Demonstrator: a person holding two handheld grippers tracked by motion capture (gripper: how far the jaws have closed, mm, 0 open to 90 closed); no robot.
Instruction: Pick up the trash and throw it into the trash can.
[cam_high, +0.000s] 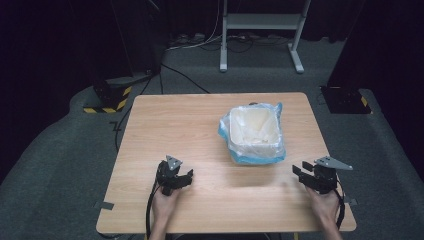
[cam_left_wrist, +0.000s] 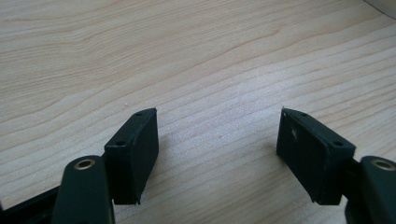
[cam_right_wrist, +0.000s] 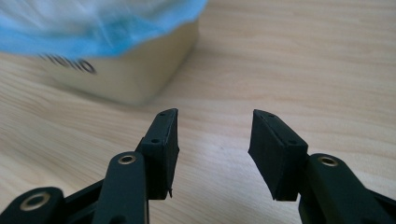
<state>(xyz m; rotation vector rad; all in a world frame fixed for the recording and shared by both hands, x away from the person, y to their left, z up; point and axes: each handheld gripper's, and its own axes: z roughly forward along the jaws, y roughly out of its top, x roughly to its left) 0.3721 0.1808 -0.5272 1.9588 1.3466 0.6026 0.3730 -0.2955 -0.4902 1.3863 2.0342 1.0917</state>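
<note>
A cream square bin (cam_high: 254, 131) lined with a blue-edged plastic bag stands right of the wooden table's (cam_high: 175, 125) middle. In the right gripper view the same bin (cam_right_wrist: 126, 74) is close ahead at upper left, the bag's blue rim (cam_right_wrist: 116, 32) draped over its wall. My right gripper (cam_high: 301, 174) sits low near the table's front right, open, with only bare wood between its pads (cam_right_wrist: 215, 149). My left gripper (cam_high: 187, 179) rests at the front left, wide open over bare wood (cam_left_wrist: 217, 149), nothing between its fingers.
The table's front edge runs just behind both hands. Dark carpet surrounds the table. A white metal stand (cam_high: 260, 30) and black cables lie beyond the far edge; a yellow-and-black striped base (cam_high: 107, 97) is at the far left.
</note>
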